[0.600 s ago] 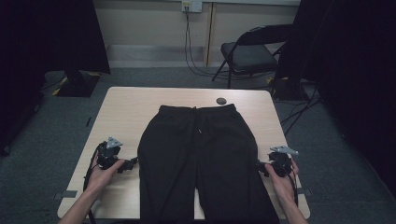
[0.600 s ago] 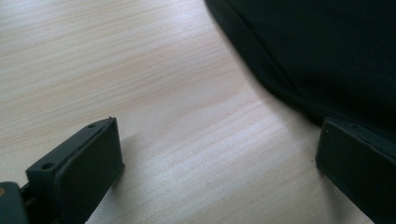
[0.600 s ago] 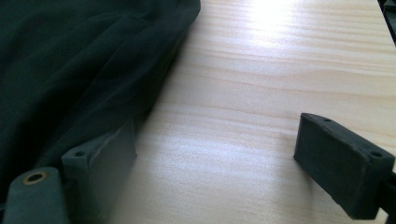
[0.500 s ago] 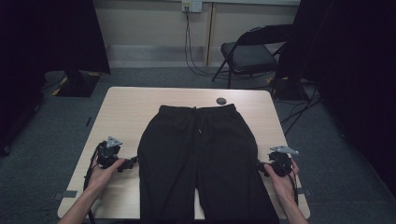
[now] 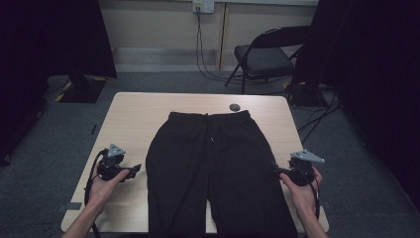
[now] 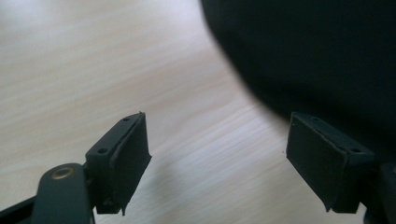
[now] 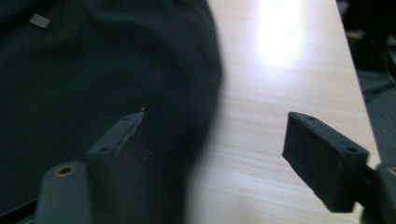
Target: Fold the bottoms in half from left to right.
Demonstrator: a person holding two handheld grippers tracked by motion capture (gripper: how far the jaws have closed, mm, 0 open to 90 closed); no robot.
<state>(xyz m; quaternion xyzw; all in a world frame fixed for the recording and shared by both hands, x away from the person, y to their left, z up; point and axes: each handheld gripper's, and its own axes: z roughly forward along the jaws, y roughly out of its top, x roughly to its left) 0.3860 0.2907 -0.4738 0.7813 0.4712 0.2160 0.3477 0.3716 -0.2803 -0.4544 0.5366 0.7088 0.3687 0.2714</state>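
Note:
A pair of black trousers lies flat on the light wooden table, waistband at the far side and legs running toward the near edge. My left gripper rests low just left of the left leg, pointing at it. In the left gripper view its jaws stand wide open over bare wood, with the trouser edge just ahead. My right gripper sits at the right leg's outer edge. In the right gripper view it is open, one jaw over the black cloth and the other over wood.
A small dark round object lies on the table just beyond the waistband. A folding chair stands behind the table at the back right, with cables hanging from the wall socket. Bare wood flanks the trousers on both sides.

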